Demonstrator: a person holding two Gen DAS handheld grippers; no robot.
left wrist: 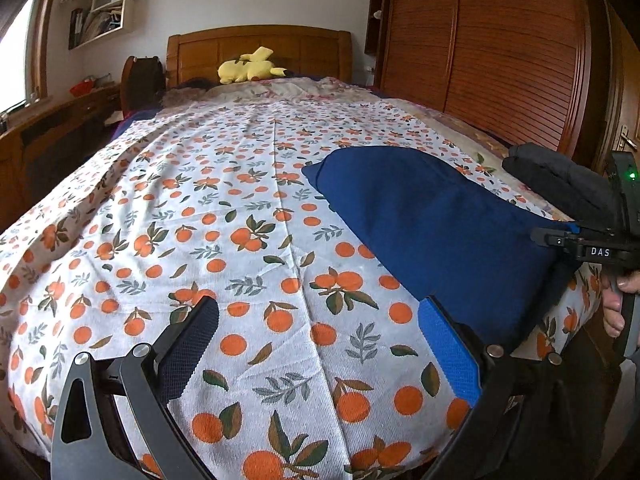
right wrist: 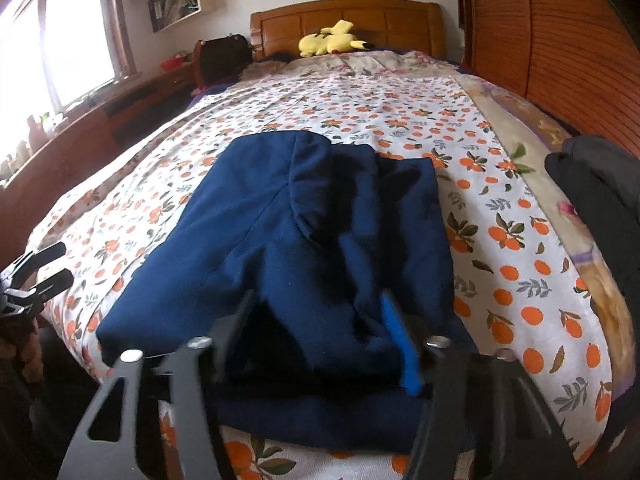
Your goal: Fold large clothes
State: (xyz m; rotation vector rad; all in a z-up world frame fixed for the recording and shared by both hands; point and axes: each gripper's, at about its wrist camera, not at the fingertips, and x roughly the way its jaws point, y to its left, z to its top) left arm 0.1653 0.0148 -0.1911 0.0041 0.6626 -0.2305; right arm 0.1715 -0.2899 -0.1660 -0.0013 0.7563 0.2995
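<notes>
Directly ahead of my right hand-held gripper (right wrist: 316,336) lies the navy hoodie (right wrist: 304,240), folded into a compact bundle on the bed (right wrist: 520,280), over the orange-print sheet (right wrist: 500,216). Its long axis runs away from me toward the headboard (right wrist: 348,16), hood end farthest, near edge just at the bed's foot. That near edge sits between my right fingers: the blue pad (right wrist: 400,344) on one side, the dark one on the other, with a raised fold of fabric bunched in the gap. The jaws stand at a middling width; motion blur prevents me from confirming whether the pads actually press the cloth.

My left hand-held gripper (left wrist: 320,344) is spread wide and holds nothing — only bare sheet between its fingers. From it, the hoody bundle lies off to the right and slightly ahead, near but not touching.

Judgement: the right hand is plainly the nearer one, already astride the garment's near edge. Any further fold along the long axis would start from this edge and travel toward the headboard — the left hand would first have to shift right to reach the bundle's other corner.
</notes>
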